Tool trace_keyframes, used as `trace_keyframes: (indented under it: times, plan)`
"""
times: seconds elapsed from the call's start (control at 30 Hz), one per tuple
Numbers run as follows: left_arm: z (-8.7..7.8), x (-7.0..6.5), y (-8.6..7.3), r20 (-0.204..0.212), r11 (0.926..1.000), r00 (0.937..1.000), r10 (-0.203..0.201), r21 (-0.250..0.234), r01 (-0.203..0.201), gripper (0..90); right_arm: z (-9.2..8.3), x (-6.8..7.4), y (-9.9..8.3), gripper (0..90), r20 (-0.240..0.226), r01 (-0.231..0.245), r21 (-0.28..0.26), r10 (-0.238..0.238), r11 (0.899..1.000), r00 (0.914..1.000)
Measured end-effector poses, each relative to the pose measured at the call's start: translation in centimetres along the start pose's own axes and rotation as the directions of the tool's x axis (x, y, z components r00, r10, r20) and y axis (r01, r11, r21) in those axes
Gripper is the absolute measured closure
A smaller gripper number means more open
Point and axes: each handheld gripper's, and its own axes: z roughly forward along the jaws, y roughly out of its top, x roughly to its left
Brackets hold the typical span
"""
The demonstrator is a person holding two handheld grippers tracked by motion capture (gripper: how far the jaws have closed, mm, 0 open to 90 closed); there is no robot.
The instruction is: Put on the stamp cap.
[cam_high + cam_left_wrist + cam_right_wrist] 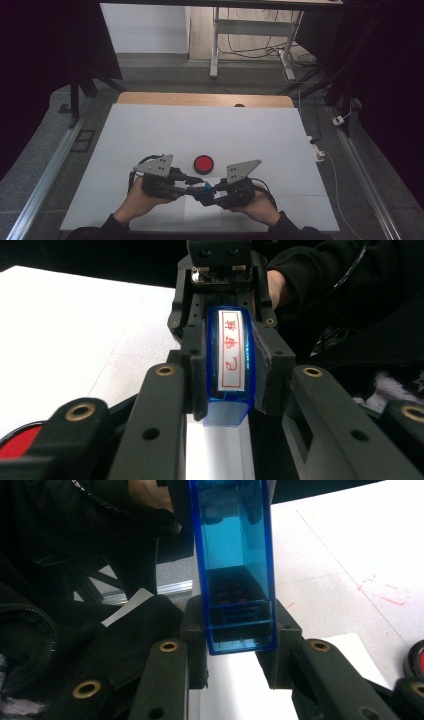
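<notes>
Blue translucent stamp (229, 367) is held in the air between the two grippers, just above the white sheet of paper (197, 207) near the front edge of the bench (150, 130), close to the person. In the left gripper view its white label with red characters faces the camera. In the right gripper view you see through the blue shell (235, 565) to the dark inner block.

Each gripper takes one end, pointing at the other. My read is that this is a two-ended hold for pulling a cap off or pushing one on; a clear, paler section at the near end in the left gripper view looks like a separate piece, though I can't confirm a seam.

Left gripper (186, 187): jaws narrow, pads pressed on both long sides of the stamp, clamped on it. Right gripper (209, 189): same, jaws narrow, pads against both side walls at its end. Both hands are wrapped around the gripper bodies and come in from the bottom of the high view.

Red round ink pad (203, 163) sits on the bench just beyond the grippers, apart from the stamp and untouched. It also clips the lower right corner of the right gripper view (416, 661). Faint red marks (380, 592) are on the bench surface near it.
</notes>
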Motion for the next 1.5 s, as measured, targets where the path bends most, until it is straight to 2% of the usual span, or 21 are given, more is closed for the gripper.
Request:
trace_keyframes:
  times: [0.13,0.47,0.7,1.0,1.33,1.5]
  plan:
    - [0.1,0.0,0.0,-0.015,0.9998,0.9999,-0.002,0.018,0.003,70.2,0.2,0.1,-0.1,64.2,0.033,0.014,0.022,-0.014,1.0,0.9993]
    - [-0.3,0.0,0.2,-0.044,0.9996,0.999,-0.009,0.028,0.01,70.2,0.1,0.1,-0.2,54.5,0.077,-0.019,0.021,0.017,1.0,0.9969]
    - [-0.8,0.0,0.3,-0.072,0.9991,0.9971,-0.024,0.035,0.026,70.1,0.0,0.0,-0.4,46.8,0.132,-0.035,0.034,0.03,0.999,0.9909]
    - [-1.4,0.0,0.4,-0.12,0.9965,0.9909,-0.061,0.049,0.067,70.1,-0.8,0.5,-0.3,35.0,0.222,-0.058,0.045,0.047,0.997,0.974]
    - [-1.9,-0.1,0.3,-0.176,0.995,0.9824,-0.064,0.064,0.076,70.0,-1.7,1.3,-0.5,26.5,0.285,-0.084,0.056,0.065,0.995,0.9562]
    - [-2.0,-0.2,0.2,-0.194,0.9948,0.9791,-0.062,0.067,0.076,70.0,-2.1,1.7,-0.6,20.7,0.32,-0.108,0.055,0.085,0.993,0.9435]
